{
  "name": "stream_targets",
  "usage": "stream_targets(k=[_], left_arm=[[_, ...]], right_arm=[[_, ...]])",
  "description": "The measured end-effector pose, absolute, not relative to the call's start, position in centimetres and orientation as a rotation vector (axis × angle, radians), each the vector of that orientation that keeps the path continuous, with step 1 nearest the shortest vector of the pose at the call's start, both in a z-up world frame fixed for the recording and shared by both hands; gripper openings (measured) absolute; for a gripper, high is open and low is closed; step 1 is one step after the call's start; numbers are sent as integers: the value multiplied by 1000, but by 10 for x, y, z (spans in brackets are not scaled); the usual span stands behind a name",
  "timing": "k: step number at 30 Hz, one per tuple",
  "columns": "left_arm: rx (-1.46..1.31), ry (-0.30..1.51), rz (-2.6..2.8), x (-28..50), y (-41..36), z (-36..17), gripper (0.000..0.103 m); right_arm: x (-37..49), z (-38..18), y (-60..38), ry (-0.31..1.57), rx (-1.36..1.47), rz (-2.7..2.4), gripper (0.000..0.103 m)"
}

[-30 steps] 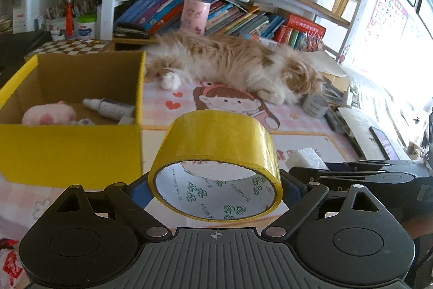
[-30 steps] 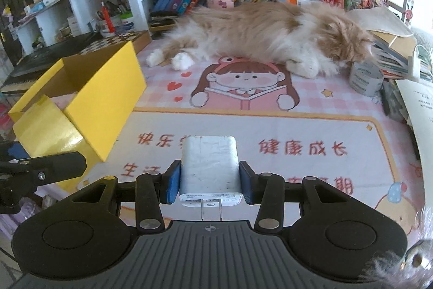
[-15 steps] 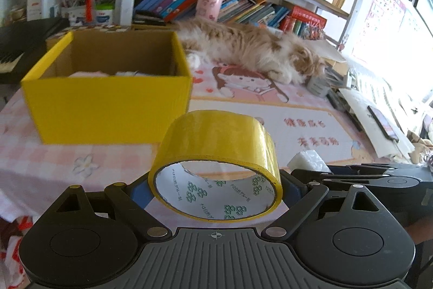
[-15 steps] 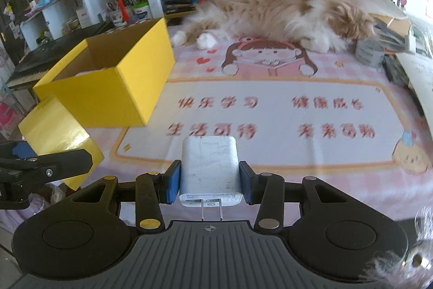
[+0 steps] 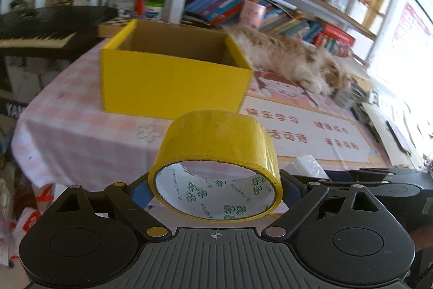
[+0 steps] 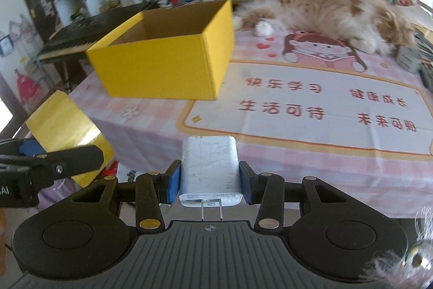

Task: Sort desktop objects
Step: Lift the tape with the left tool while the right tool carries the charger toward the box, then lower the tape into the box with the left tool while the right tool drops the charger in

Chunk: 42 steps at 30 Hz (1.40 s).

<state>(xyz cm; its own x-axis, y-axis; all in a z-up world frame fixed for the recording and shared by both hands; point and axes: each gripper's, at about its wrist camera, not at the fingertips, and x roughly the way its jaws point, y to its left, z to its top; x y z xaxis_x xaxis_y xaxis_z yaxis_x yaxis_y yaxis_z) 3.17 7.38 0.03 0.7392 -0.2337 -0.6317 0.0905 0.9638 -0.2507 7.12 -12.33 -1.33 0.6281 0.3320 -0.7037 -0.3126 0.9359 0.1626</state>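
— Claw states first: what is held?

— A roll of yellow tape (image 5: 216, 167) is pinched by the left claw (image 5: 216, 191), and a white charger (image 6: 209, 167) is clamped by the right claw (image 6: 209, 180), prongs toward the camera. Both are held off the near edge of the surface (image 6: 297, 153).

— How much is judged done?

— Both items are lifted, but neither is delivered. The yellow box (image 6: 165, 64) is seen ahead, well apart; its contents are hidden by its walls.

— What is left?

— Carrying over the rim and releasing, clear of the cat (image 6: 324, 10) lying behind.
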Motion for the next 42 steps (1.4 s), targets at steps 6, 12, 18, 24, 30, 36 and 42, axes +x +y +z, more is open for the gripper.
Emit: stream_targets(k=[6,12,18,24,30,36,42], left_arm=[[-237,717,-110,20,94,-4,93],[-265,698,-77,13,104,-4,93],[-269,684,-59,8,112,-2,93],[-274,681,-42,9,116,0,93],[-277,682,-39,16,112,1,93],[-287,653,-21,34,112,7,93],[-292,609,2,61,111,17,93]], right_arm=[[69,-13,-102,817,-15,429,41],[65,-12,-86,817,-52,468,41],[64,-9,-77,815,-75,486,41],[65,-6,-69,810,-83,510,41],[72,-4,-64,809,-89,533,41],[88,3,-60,788,-92,568,41],[117,17,-60,754,-89,595,41]])
